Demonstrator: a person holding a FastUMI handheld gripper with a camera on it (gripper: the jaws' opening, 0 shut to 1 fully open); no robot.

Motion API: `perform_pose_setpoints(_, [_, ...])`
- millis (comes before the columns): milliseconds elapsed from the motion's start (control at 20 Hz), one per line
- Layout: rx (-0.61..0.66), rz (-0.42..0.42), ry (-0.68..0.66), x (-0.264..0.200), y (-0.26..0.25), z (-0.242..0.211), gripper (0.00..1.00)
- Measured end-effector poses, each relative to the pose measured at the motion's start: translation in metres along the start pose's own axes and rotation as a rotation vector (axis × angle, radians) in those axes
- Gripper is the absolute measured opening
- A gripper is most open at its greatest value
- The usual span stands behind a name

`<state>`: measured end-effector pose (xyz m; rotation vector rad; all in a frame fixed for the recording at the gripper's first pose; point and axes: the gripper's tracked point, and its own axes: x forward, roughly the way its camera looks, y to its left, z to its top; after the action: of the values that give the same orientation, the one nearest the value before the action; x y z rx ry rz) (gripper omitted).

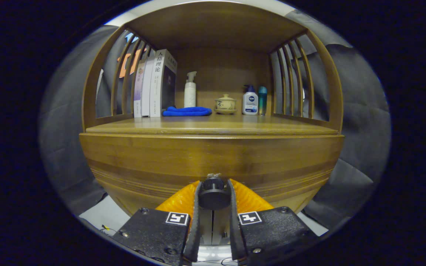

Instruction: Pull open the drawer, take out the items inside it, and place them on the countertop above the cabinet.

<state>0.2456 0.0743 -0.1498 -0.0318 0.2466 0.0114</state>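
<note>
Gripper (213, 192) clamped on drawer knob (213, 196).

Books (154, 85), pump bottle (190, 91), blue cloth (186, 111), lidded cup (225, 103).

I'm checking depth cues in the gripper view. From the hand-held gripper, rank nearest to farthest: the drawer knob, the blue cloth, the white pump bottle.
1. Drawer knob: between the fingers of the hand-held gripper, which close on it.
2. Blue cloth: up on the countertop, beside the books.
3. White pump bottle: behind the cloth, near the back panel.
</note>
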Motion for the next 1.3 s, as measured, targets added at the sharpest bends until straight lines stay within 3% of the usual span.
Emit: perform_pose_setpoints(1300, [-0.013, 0.028, 0.013, -0.152, -0.004, -0.052, 0.35])
